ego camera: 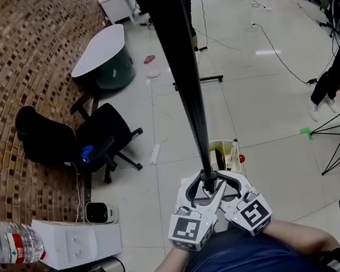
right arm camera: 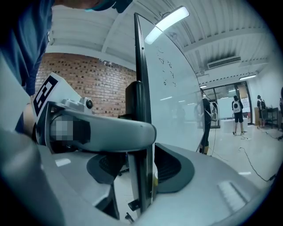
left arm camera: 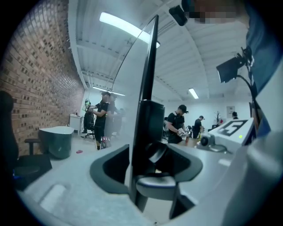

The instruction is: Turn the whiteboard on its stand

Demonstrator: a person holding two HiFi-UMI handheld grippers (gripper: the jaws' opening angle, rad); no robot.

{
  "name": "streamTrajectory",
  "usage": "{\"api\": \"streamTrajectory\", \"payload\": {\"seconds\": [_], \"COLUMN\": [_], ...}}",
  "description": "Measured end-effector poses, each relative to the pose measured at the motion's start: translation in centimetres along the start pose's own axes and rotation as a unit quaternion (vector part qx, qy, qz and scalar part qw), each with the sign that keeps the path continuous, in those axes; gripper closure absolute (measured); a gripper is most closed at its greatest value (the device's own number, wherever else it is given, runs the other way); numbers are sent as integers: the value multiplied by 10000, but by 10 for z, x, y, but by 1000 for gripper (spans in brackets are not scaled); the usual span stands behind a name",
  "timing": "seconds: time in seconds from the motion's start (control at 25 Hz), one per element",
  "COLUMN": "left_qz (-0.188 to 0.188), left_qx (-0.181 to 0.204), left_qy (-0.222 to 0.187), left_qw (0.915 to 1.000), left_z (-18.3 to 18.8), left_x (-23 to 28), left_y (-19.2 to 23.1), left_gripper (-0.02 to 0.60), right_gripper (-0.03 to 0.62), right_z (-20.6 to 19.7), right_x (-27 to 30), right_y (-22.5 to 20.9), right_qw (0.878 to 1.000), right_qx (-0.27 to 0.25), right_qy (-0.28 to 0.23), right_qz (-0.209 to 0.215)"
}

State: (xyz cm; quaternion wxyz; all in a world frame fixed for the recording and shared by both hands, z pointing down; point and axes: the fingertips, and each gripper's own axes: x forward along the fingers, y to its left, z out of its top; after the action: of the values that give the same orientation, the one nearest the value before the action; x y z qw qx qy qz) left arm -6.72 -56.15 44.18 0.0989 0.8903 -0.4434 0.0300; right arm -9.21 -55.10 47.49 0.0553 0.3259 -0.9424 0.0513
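The whiteboard (ego camera: pixel 182 66) stands edge-on in the middle of the head view, a thin dark strip running from the person's hands away across the tiled floor (ego camera: pixel 261 105). A black foot bar (ego camera: pixel 198 82) crosses beneath it on the far side. Both tools meet at its near edge, low down, side by side and partly overlapping, with their marker cubes towards the person. The left hand-held gripper (left arm camera: pixel 148 165) has its jaws spread wide. The board's dark edge stands upright between the two pads, and neither pad is seen pressing on it. The right hand-held gripper (right arm camera: pixel 141 167) is likewise wide, astride the same edge. The board's white face stretches off to the right in that view, with faint handwriting (right arm camera: pixel 166 66) high on it. Left of the board, a black office chair (ego camera: pixel 100 140) sits near the brick wall (ego camera: pixel 13 74). Nearer on the left are a white box (ego camera: pixel 78 243) and a clear water bottle (ego camera: pixel 10 240) lying on its side. On the right, a seated person's leg (ego camera: pixel 331 84) reaches in, and a strip of green tape (ego camera: pixel 306 133) marks the floor.
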Motion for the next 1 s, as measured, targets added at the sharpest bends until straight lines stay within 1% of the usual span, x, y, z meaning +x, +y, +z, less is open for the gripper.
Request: {"api": "streamTrajectory", "payload": {"seconds": [0.12, 0.2, 0.24, 0.44, 0.68, 0.8, 1.0], "left_qz": [-269, -365, -384, -321, -340, -340, -347], "left_qx": [-80, -92, -68, 135, 115, 67, 33], "left_qy": [-92, -131, -118, -97, -220, -326, -293], "left_qw": [9996, 9992, 9992, 9993, 9991, 9989, 9990], "left_z": [-3, -4, -4, -1, 0, 0, -4], "left_x": [7, 8, 7, 6, 4, -2, -11], "left_y": [-4, -6, -7, -6, -17, -22, -28], "left_gripper": [345, 348, 359, 374, 376, 376, 376], "right_gripper": [402, 407, 410, 430, 437, 437, 437], "right_z": [-3, -5, -4, 0, 3, 4, 0], "right_x": [4, 2, -1, -3, -14, -20, -26], "right_y": [-2, -2, -2, -3, 0, 4, 13], "right_qw": [9999, 9997, 9997, 9995, 9987, 9984, 9983], "right_qx": [-20, 3, -14, -39, 79, 108, 76], "right_qy": [153, 236, 253, 191, 75, 1, 3], "right_qz": [11, -13, -47, -233, -496, -553, -577]}}
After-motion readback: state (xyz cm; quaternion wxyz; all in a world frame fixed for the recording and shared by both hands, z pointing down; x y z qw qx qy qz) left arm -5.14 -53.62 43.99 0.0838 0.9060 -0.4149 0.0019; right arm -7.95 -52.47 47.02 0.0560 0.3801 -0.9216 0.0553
